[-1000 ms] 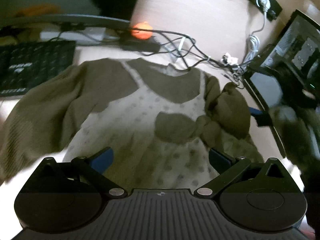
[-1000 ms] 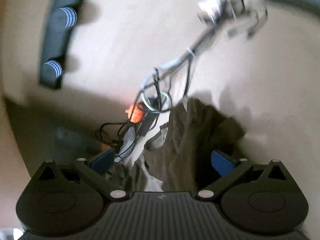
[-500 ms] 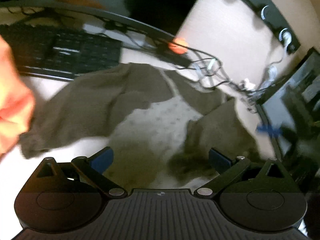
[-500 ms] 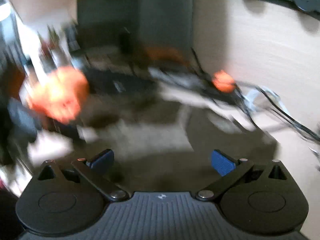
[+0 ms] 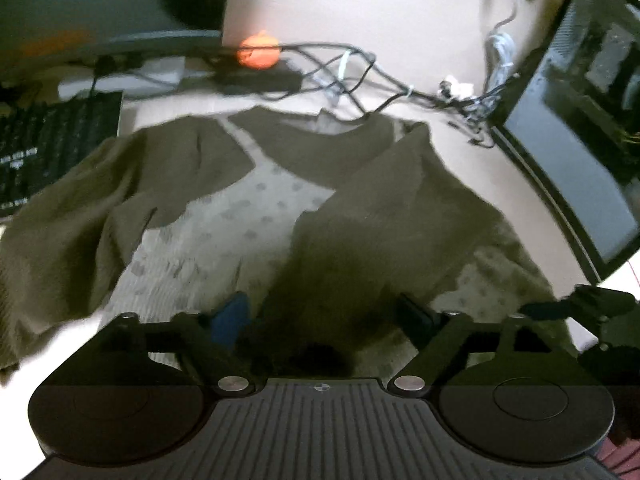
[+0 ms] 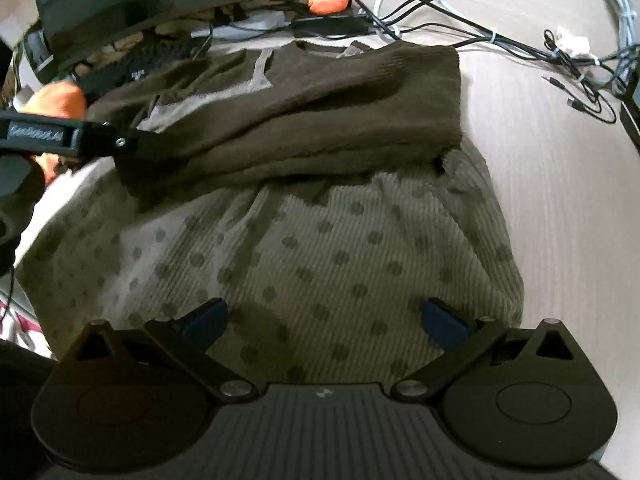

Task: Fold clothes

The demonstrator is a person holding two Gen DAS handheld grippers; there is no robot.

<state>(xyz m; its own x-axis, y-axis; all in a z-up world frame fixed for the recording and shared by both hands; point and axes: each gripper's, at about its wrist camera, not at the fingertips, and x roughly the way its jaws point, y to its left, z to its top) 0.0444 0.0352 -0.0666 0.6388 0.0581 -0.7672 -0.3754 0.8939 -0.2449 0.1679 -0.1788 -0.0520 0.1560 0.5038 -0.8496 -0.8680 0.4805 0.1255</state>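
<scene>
garment: an olive sweater [image 5: 280, 208] with a pale polka-dot front panel lies flat on the light desk [image 5: 480, 184], neckline toward the cables [image 5: 360, 76]; one dark sleeve [image 6: 304, 120] is folded across the chest.
left gripper: the left gripper [image 5: 320, 316] sits low over the hem end, its blue pads well apart; dark sleeve cloth fills the space between them, but i cannot tell whether it is pinched.
right gripper: the right gripper [image 6: 324, 320] hovers over the dotted panel with its fingers spread wide and nothing held.
only in left view: a dark monitor [image 5: 576, 152] at the right edge and the unfolded sleeve spread toward a black keyboard [image 5: 52, 148].
only in right view: the ribbed knit and dots read sharply; the left gripper's black finger [image 6: 72, 136] reaches in from the left, ending at the folded sleeve's cuff, with a hand [image 6: 56, 104] behind it.
both views: an orange object [image 5: 258, 53] by the cables.
hard to make out: the left view is blurred and shadowed near the pads; the cuff contact is hidden in dark cloth.
</scene>
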